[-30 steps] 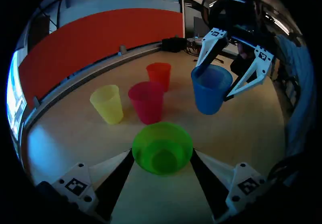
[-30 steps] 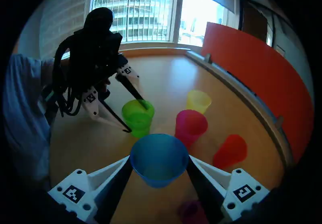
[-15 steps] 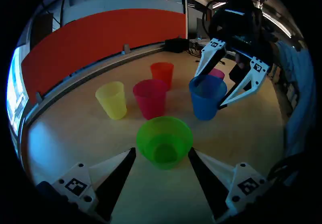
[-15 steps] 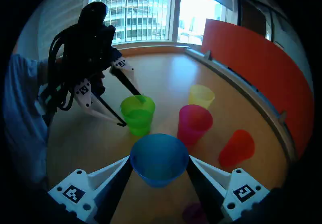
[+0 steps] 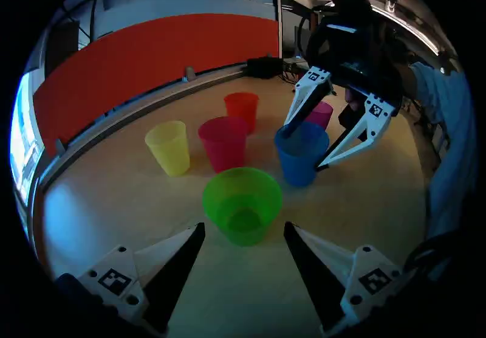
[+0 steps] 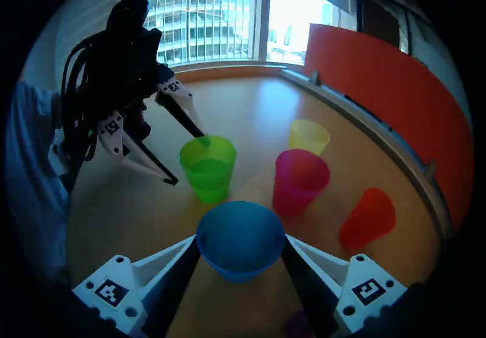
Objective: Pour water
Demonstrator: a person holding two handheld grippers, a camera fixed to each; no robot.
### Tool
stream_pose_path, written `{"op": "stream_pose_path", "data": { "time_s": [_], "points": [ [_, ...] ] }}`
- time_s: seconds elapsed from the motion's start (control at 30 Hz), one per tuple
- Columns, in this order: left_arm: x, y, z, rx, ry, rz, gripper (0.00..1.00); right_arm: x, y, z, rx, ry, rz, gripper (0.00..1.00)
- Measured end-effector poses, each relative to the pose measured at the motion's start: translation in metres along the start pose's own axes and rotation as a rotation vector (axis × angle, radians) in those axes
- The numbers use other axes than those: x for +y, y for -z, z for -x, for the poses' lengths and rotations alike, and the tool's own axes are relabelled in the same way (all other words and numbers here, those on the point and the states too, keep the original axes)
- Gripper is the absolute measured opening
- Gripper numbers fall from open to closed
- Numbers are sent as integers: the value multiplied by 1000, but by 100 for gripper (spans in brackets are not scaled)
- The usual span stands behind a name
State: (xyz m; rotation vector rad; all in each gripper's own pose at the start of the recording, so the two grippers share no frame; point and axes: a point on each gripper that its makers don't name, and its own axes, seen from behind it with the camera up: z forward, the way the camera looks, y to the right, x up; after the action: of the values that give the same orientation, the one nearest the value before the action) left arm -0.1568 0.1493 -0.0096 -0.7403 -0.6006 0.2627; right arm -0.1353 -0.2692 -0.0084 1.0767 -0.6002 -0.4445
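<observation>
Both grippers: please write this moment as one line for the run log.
left gripper: open, straddling green cup, not gripping | right gripper: shut on blue cup, cup upright

On the table [image 5: 109, 204], the nearest cup [image 5: 242, 204] stands just ahead of the left gripper [image 5: 243, 225], free between its spread fingers. Behind it runs a row: the left cup [image 5: 168, 147], the middle cup [image 5: 223, 143] and the right cup [image 5: 299, 162], which is clasped by both fingers of the right gripper [image 5: 301, 152]. Farther back, a far cup [image 5: 242, 110] stands behind the middle cup, and a last cup [image 5: 320, 113] stands just behind the right cup.
</observation>
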Motion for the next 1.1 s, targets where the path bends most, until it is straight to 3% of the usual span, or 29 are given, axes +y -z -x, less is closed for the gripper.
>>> {"op": "stream_pose_path", "data": {
  "time_s": [0.5, 0.67, 1.1],
  "points": [
    [1, 6, -1, 10, 15, -2, 97, 1, 3, 15, -25, 2, 15, 94],
    [2, 8, 0, 10, 16, -1, 96, -1, 6, 15, -26, -5, 10, 100],
    [-1, 24, -2, 27, 30, -33, 97, 1, 34, 15, -16, 22, 35, 100]
  ]
}}
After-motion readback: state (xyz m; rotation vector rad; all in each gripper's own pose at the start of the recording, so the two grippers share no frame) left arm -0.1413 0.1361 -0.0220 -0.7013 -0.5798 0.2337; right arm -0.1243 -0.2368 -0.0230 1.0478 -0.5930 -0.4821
